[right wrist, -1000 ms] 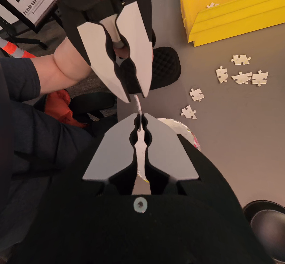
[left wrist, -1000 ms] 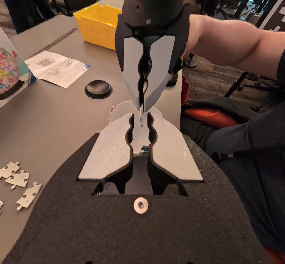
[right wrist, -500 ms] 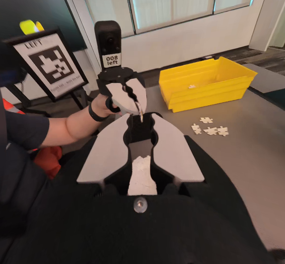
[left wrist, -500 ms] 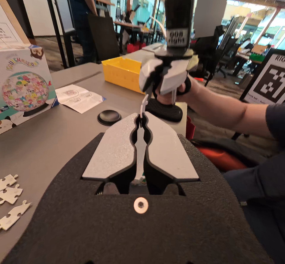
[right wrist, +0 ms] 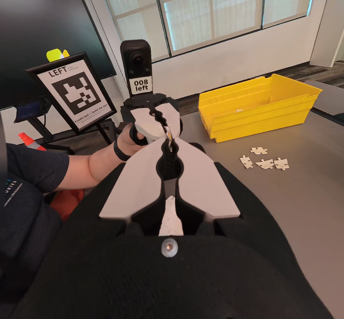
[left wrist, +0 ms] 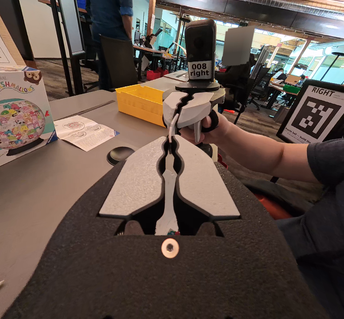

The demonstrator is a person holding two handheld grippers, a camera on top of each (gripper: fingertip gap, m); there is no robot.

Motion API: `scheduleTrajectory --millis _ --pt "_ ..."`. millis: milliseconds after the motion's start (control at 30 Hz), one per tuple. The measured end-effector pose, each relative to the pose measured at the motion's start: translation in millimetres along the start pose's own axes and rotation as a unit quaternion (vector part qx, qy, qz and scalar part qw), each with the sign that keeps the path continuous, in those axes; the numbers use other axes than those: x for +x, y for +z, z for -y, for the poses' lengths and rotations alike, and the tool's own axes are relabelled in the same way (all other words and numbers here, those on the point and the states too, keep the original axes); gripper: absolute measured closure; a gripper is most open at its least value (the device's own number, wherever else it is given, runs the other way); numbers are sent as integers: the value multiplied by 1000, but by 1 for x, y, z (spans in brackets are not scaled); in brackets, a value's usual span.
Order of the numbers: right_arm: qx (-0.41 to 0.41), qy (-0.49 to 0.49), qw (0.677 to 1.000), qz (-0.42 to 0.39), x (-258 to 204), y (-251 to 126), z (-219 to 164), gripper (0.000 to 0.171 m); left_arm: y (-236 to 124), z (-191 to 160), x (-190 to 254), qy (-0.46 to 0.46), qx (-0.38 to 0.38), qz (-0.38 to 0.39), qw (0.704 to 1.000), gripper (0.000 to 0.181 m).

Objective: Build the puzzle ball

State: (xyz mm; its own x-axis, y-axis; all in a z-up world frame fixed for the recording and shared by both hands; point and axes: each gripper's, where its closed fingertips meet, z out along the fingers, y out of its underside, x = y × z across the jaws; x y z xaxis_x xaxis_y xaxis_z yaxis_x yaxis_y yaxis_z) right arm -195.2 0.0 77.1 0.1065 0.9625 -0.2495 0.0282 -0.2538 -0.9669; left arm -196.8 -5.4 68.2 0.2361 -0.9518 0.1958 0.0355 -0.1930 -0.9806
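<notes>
The yellow bin on the tabletop holds one loose puzzle piece; the left claw and right claw meet tip to tip above the tabletop edge, each clenched on the curved puzzle section; only the right view shows four loose pieces; only the left view shows the puzzle box, instruction sheet and black stand.

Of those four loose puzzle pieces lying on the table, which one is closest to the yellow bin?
The top piece, lying alone just below the yellow bin. The other three lie in a row farther from it.
</notes>
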Motion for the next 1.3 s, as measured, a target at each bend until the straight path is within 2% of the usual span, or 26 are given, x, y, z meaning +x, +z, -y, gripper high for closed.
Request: scheduleTrajectory --millis 133,233,300,400,467,567,700,833,967,1167,1300 --pt "-21 -10 1000 -15 5 -2 -6 168 3 -7 1 -4 -16 -9 1000 177" --pt "-59 -18 998 -17 6 -8 -11 168 -2 -10 -3 4 -24 -2 1000 164" --pt "-110 -32 993 -39 13 -15 -19 168 -9 -14 -10 9 -36 7 999 160" --pt "-229 -62 968 -85 25 -28 -38 168 -13 -27 -20 12 -69 10 997 149" --pt "-315 -77 939 -112 29 -31 -49 168 -9 -37 -30 17 -98 16 995 146" --pt "-446 -134 870 -162 39 -35 -64 168 2 -51 -41 37 -152 5 988 143" --pt "-560 -166 788 -195 45 -35 -83 168 19 -58 -43 51 -170 -37 983 137" --pt "-608 -172 743 -221 56 -35 -95 168 27 -67 -45 64 -186 -68 978 133" --pt "-620 -136 742 -215 61 -32 -102 168 31 -76 -49 83 -197 -80 974 132" --pt "-648 -145 717 -212 72 -37 -108 168 41 -88 -55 81 -208 -99 970 127" --pt "-648 -150 714 -217 76 -37 -110 168 48 -96 -57 82 -220 -104 966 120"
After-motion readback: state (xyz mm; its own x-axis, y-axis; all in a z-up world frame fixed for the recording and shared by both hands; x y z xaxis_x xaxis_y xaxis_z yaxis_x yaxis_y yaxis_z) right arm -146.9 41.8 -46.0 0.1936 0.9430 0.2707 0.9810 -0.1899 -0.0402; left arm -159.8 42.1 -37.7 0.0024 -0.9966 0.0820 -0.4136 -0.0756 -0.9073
